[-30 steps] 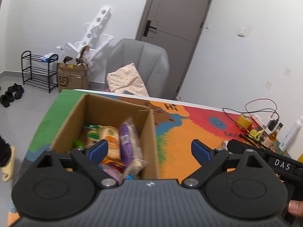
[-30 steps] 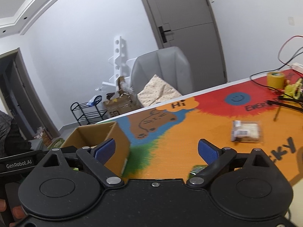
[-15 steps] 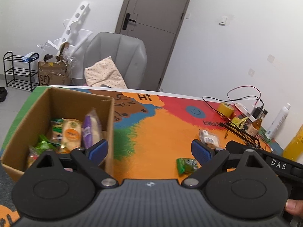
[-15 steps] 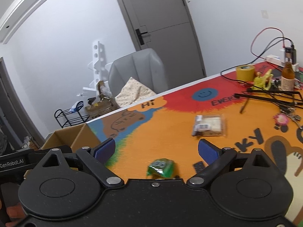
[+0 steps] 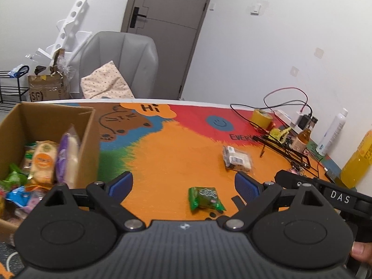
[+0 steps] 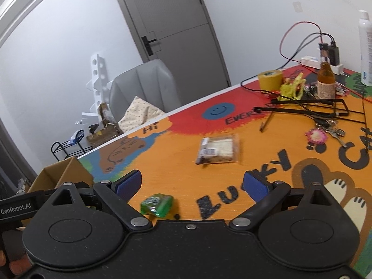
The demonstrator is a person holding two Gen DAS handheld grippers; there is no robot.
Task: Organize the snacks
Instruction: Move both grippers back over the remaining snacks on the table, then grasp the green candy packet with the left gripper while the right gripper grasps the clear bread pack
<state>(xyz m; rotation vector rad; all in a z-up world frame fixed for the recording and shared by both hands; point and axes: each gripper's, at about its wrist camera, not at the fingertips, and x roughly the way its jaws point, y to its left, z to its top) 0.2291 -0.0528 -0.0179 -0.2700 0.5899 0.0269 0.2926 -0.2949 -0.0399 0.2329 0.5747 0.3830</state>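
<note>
A small green snack packet (image 5: pixel 205 197) (image 6: pixel 157 204) lies on the orange part of the colourful table mat, just ahead of both grippers. Farther off rests a clear packet of pale biscuits (image 5: pixel 237 159) (image 6: pixel 217 151). At the left stands an open cardboard box (image 5: pixel 89 137) (image 6: pixel 61 175) holding several snack packs, a purple one upright by its right wall. My left gripper (image 5: pixel 183 184) hovers open over the mat, right of the box, nothing between its blue pads. My right gripper (image 6: pixel 193 184) is open too, above the mat between the two packets.
The table's far right is crowded: a yellow tape roll (image 6: pixel 270 79), a brown bottle (image 6: pixel 326 80), black cables, keys (image 6: pixel 325 133), a white spray bottle (image 5: pixel 332 131) and an orange-drink bottle (image 5: pixel 357 160). A grey chair (image 5: pixel 121 62) stands behind the table.
Both grippers have swung right, away from the box and out over the mat. The green packet and the clear biscuit packet have come into both views. Both grippers stayed open.
</note>
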